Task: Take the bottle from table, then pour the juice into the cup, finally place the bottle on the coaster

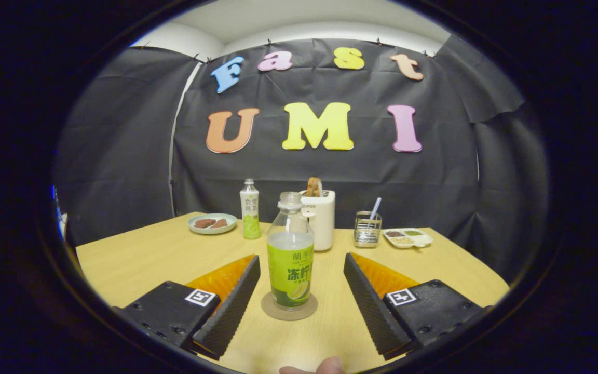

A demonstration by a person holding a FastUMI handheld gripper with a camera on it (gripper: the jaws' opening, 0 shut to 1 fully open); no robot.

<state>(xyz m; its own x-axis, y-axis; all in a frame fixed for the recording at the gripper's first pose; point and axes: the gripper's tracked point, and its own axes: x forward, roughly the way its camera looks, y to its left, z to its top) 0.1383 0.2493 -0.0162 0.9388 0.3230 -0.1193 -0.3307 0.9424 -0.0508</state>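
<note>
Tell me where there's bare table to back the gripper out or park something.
The gripper is open, its fingers clear on both sides of the bottle standing on the coaster. Bare table lies between the left finger and the plate. Crowded: the back row of second bottle, white toaster, wire holder, divided dish.

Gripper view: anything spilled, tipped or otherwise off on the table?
Nothing stands out. The uncapped bottle stands upright on the coaster, between the open gripper fingers, touching neither. No spill shows on the table.
</note>
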